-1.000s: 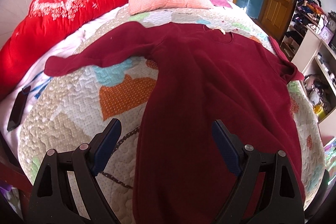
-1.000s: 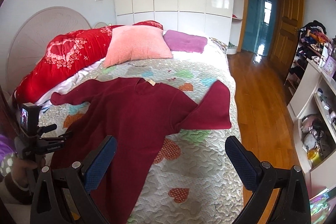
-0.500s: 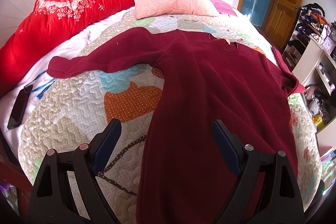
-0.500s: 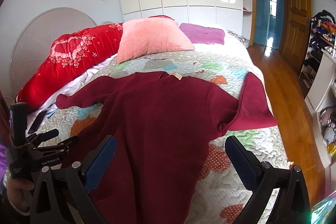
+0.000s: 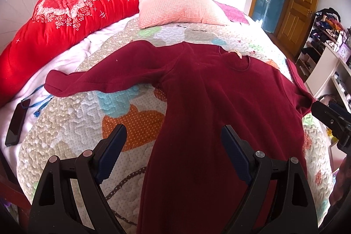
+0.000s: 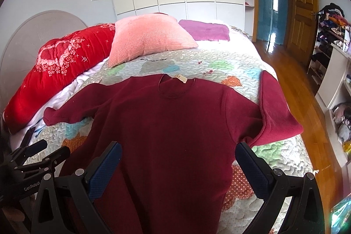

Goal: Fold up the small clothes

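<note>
We are hovering both tongs, left and right, wide open and empty, over the maroon sweater; pinching each sleeve near its cuff should fold cleanly.

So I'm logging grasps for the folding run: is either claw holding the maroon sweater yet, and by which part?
Nothing is held. The left claw and right claw are both open above the maroon sweater, which lies spread on the quilt.
</note>
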`<state>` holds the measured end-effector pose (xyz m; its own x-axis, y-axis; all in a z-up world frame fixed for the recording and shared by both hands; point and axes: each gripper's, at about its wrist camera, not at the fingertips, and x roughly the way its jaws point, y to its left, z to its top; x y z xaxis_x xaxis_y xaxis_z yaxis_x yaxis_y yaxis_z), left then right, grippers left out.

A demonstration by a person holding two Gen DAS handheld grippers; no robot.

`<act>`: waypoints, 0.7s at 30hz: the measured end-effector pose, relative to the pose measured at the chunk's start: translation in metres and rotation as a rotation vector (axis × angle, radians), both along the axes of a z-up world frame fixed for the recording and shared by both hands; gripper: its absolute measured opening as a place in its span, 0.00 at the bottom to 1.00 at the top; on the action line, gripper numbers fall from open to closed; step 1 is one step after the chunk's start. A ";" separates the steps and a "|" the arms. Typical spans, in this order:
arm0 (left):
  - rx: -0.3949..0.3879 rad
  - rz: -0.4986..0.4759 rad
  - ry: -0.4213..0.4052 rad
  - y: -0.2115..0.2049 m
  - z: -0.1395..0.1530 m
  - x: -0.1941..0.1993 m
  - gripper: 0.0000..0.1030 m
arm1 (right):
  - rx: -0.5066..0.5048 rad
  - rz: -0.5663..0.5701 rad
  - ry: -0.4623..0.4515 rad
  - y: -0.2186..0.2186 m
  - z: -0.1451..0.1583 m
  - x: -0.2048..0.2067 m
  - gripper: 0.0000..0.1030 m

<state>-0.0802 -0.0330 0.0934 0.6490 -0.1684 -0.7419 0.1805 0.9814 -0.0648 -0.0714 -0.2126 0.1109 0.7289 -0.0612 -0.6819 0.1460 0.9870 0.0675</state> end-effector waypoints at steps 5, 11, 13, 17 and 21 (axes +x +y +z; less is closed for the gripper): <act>-0.003 0.018 0.010 0.001 -0.006 0.016 0.85 | 0.008 -0.008 0.019 0.002 -0.014 0.020 0.99; -0.006 0.043 0.031 0.007 -0.016 0.034 0.85 | 0.012 0.000 0.050 0.008 -0.032 0.042 0.99; -0.004 0.051 0.038 0.009 -0.019 0.039 0.85 | 0.011 0.001 0.059 0.010 -0.037 0.047 0.99; -0.001 0.059 0.045 0.012 -0.025 0.047 0.85 | 0.018 -0.002 0.074 0.011 -0.045 0.056 0.99; -0.002 0.069 0.052 0.016 -0.029 0.054 0.85 | 0.027 -0.001 0.091 0.012 -0.050 0.061 0.99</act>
